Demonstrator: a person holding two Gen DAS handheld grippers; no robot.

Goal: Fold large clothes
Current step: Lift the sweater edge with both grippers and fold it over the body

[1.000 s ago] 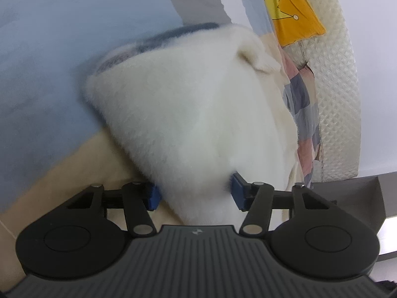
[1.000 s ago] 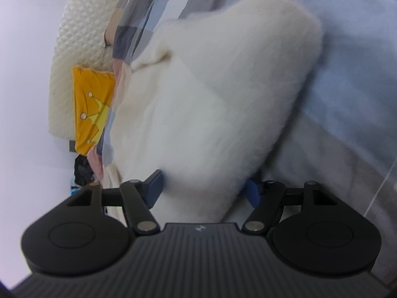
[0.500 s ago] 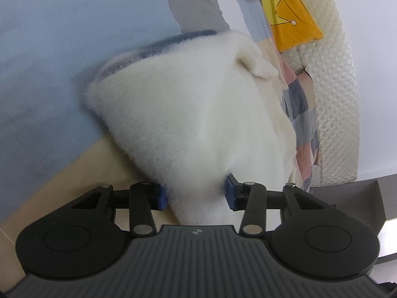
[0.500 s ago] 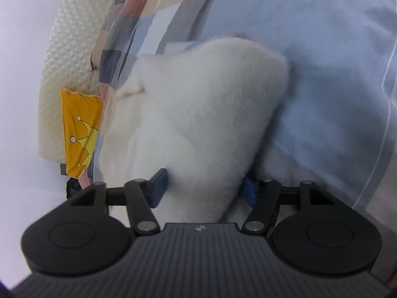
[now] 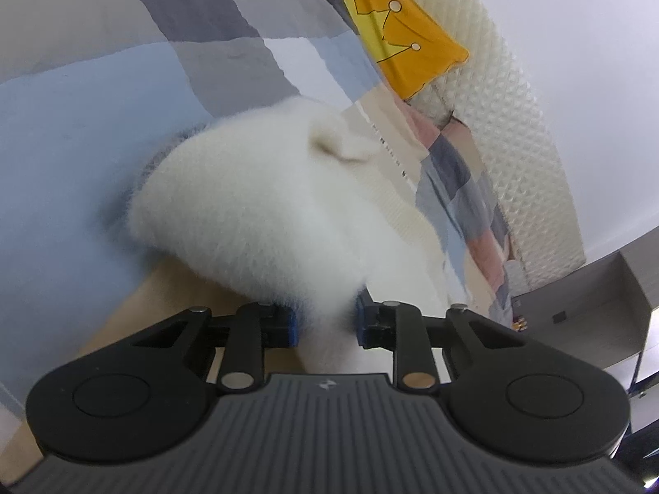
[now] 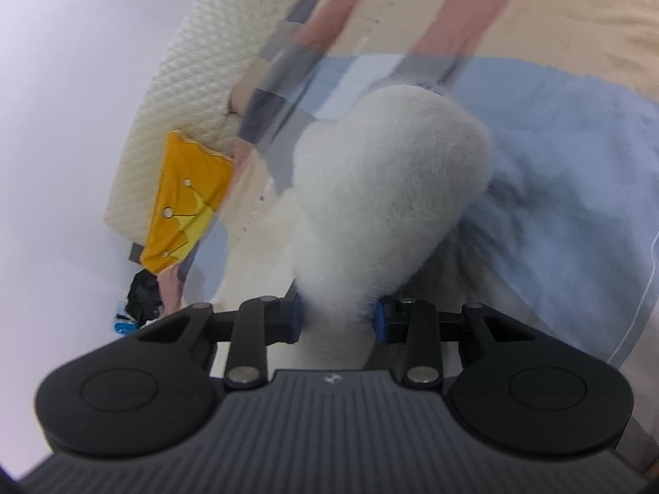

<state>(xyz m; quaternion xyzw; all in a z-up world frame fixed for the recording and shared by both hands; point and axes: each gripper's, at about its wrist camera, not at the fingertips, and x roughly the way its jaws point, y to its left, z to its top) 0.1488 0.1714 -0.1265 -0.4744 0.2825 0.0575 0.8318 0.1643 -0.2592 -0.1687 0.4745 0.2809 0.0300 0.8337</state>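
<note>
White, thick-piled fleece garment (image 5: 263,222) lies on a patchwork bedspread (image 5: 82,131) of blue, grey, pink and cream blocks, and both tools have a bunched edge of it. In the left wrist view the left gripper (image 5: 326,323) has just been closing, and its blue pads (image 5: 291,325) now pinch a narrow wad of the pile, the rest of the cloth fanning out ahead and lifting off the bed. The right gripper (image 6: 337,321) has likewise just been closing on its own wad, its pads (image 6: 379,323) pressed into the fluff on either side, with the fleece (image 6: 391,189) rising in a rounded hump beyond.

The step in hand looks like raising one edge of the garment to carry it over for a fold. To do it well, I would keep both grips firm, since deep pile can slide out of a shallow pinch, and raise the two hands level and together so the edge stays straight rather than twisting. Lifting high enough for the hanging part to clear the bedspread should stop it dragging and rucking.

Further out, a yellow pillow (image 5: 395,37) with a crown print leans against a quilted cream headboard (image 5: 506,123), both near the far side of the bed
</note>
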